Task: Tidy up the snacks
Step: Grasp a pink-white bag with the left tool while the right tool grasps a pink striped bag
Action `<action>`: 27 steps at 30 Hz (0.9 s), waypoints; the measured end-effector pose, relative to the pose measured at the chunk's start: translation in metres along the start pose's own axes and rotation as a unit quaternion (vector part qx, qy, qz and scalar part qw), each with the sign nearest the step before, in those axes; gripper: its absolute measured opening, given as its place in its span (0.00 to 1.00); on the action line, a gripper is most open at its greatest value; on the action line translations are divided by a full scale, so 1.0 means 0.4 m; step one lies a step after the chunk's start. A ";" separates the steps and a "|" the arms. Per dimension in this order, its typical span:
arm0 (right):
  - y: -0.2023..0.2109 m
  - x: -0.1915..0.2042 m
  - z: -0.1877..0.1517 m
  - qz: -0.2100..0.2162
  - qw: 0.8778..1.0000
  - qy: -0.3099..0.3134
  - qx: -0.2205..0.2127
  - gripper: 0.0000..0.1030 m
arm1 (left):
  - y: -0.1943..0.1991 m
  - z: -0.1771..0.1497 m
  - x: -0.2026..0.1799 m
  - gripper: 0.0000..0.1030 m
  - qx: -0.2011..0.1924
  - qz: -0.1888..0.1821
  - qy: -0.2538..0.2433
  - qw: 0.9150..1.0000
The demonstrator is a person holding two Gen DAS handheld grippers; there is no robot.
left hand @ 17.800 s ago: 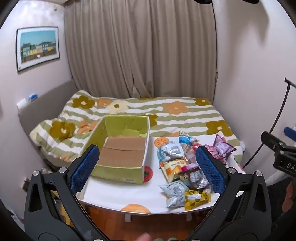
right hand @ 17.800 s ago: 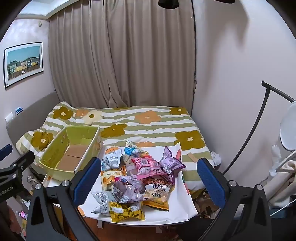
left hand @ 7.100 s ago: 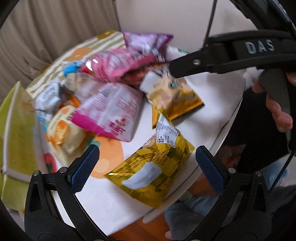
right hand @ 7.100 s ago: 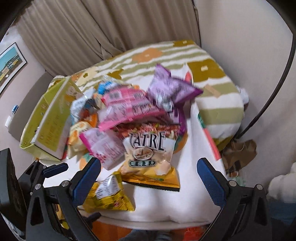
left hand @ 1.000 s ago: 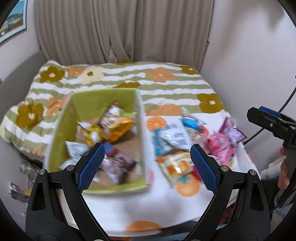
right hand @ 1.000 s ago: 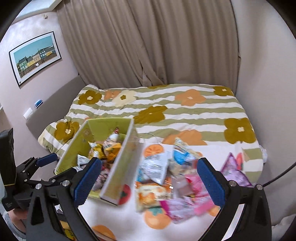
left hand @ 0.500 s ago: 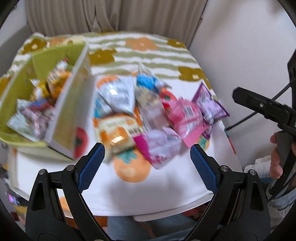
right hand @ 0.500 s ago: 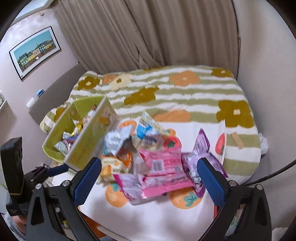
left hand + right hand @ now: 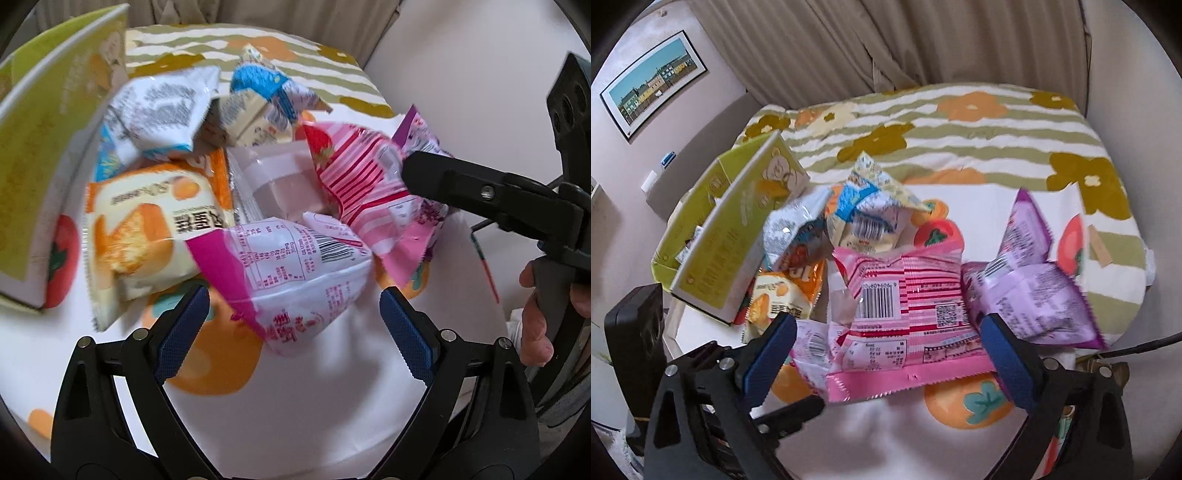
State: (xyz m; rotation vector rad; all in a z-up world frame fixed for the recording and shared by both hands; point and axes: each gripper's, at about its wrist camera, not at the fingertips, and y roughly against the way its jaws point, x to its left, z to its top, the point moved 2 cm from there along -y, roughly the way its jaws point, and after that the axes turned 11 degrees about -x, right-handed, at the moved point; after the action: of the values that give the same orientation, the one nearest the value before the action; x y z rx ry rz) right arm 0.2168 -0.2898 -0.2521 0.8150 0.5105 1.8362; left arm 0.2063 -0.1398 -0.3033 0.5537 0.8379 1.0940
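Both grippers hung released near the box (image 9: 713, 236) — left gripper (image 9: 293, 325), right gripper (image 9: 888, 356), jaws just narrowing over the snacks (image 9: 905, 295); bare counter (image 9: 295, 406) lay nearest; only the right view showed the bed (image 9: 960, 122).

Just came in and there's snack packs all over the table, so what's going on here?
A person holds a hand-held gripper in each hand, sorting snacks into the green box. The left hand-held gripper is open, its pads either side of a pink-and-white bag. The right hand-held gripper is open too, its jaws just starting to close over the striped pink bag. Neither grips yet. A purple bag and an orange pack still lie on the table.
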 end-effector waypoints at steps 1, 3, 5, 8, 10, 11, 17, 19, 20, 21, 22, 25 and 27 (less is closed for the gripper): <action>-0.015 -0.002 -0.004 -0.002 1.000 0.003 0.005 0.95 | -0.009 -0.001 -0.002 0.90 -0.001 -0.001 -0.002 1.000; -0.034 -0.005 -0.010 -0.005 1.000 0.006 0.010 0.94 | -0.025 -0.002 -0.005 0.90 -0.004 -0.004 -0.008 1.000; -0.052 -0.009 -0.016 -0.006 1.000 0.004 0.017 0.94 | -0.043 0.003 -0.009 0.90 -0.005 -0.008 -0.010 1.000; -0.072 -0.018 -0.024 -0.012 1.000 0.008 0.024 0.94 | -0.067 0.007 -0.013 0.89 -0.001 -0.018 -0.009 1.000; -0.083 -0.024 -0.029 -0.010 0.999 0.001 0.031 0.92 | -0.076 0.009 -0.014 0.86 -0.001 -0.023 -0.009 1.000; -0.090 -0.028 -0.032 -0.011 0.999 -0.003 0.036 0.87 | -0.081 0.010 -0.016 0.83 0.001 -0.027 -0.011 1.000; -0.105 -0.049 -0.052 -0.008 0.998 -0.017 0.052 0.81 | -0.096 0.010 -0.034 0.60 0.011 -0.050 -0.025 0.998; -0.106 -0.049 -0.052 -0.008 0.998 -0.017 0.053 0.81 | -0.099 0.010 -0.042 0.57 0.012 -0.051 -0.029 0.998; -0.107 -0.048 -0.052 -0.009 0.998 -0.016 0.053 0.81 | -0.101 0.011 -0.044 0.55 0.012 -0.052 -0.032 0.998; -0.107 -0.049 -0.052 -0.008 0.998 -0.017 0.053 0.81 | -0.100 0.010 -0.046 0.51 0.012 -0.053 -0.033 0.998; -0.108 -0.049 -0.053 -0.008 0.998 -0.017 0.054 0.81 | -0.099 0.007 -0.051 0.50 0.012 -0.054 -0.035 0.998; -0.119 -0.048 -0.055 -0.003 0.998 -0.018 0.062 0.81 | -0.093 0.006 -0.060 0.45 0.012 -0.054 -0.046 0.997; -0.123 -0.051 -0.057 -0.001 0.998 -0.023 0.062 0.81 | -0.090 -0.001 -0.069 0.44 0.014 -0.052 -0.050 0.997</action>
State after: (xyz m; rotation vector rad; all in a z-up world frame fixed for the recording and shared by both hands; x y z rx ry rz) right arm 0.2364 -0.2888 -0.3064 0.9380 0.6005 1.7943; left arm 0.2195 -0.1791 -0.3221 0.5771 0.7882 0.9528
